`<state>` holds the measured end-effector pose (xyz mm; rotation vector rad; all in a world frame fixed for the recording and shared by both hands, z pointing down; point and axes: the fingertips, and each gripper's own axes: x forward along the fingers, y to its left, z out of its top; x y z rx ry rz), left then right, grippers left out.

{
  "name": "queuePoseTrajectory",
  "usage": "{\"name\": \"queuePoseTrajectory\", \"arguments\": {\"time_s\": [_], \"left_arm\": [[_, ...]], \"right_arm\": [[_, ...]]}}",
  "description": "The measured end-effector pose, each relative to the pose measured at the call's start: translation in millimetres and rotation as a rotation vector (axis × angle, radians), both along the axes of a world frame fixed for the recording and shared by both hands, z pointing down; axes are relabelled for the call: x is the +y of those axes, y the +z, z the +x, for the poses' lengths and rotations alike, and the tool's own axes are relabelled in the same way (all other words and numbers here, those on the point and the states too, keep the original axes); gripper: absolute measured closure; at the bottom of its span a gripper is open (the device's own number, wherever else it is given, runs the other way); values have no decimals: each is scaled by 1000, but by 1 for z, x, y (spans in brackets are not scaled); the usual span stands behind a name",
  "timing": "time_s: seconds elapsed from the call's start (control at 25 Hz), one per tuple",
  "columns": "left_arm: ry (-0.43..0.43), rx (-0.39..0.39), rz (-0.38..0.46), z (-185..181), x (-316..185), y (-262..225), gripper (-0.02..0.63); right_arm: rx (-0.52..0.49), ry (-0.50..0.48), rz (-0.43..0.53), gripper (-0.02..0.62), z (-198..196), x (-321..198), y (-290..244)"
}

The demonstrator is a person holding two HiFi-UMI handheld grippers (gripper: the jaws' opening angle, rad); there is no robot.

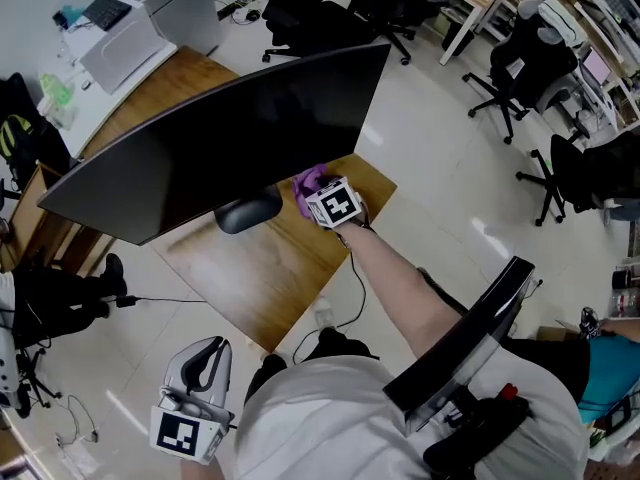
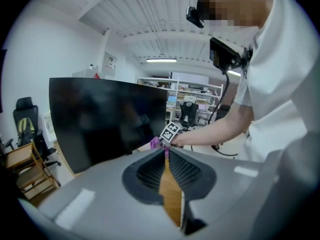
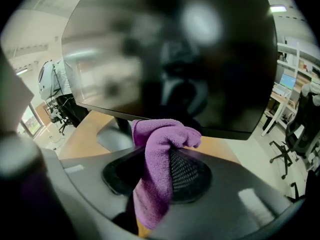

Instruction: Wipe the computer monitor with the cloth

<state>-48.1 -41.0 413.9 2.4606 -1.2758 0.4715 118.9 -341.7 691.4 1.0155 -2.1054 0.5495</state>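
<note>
Right gripper [image 3: 159, 160] fingers clenched on purple cloth [image 3: 161, 134], monitor [image 3: 170, 54] just beyond the fingertips; left gripper [image 2: 166, 158] fingers closed, empty.

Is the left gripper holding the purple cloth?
No, the cloth is clamped in the right gripper by the monitor; the left gripper holds nothing.

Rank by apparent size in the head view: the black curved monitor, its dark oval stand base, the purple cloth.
Largest: black curved monitor.
Next: dark oval stand base, partly hidden under it.
Smallest: purple cloth, partly hidden.
</note>
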Motion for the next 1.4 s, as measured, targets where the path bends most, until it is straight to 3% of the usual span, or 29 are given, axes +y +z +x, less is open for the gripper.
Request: {"name": "queuePoseTrajectory", "arguments": {"time_s": [0.44,0.6,0.8,1.4], "left_arm": [[-42,25,23,-28,22,-11,561],[-48,32,22,-51,30,-5,561],[-61,13,11,-86,47,2,561],[-89,25,16,-140,73,6,561]], "right_arm": [[4,-111,-3,466,-71,32,-11],[27,-115,-7,466,-90,38,-9],[2,-170,8,466,-147,50,-15],[0,-241,10,466,-236,76,-14]]}}
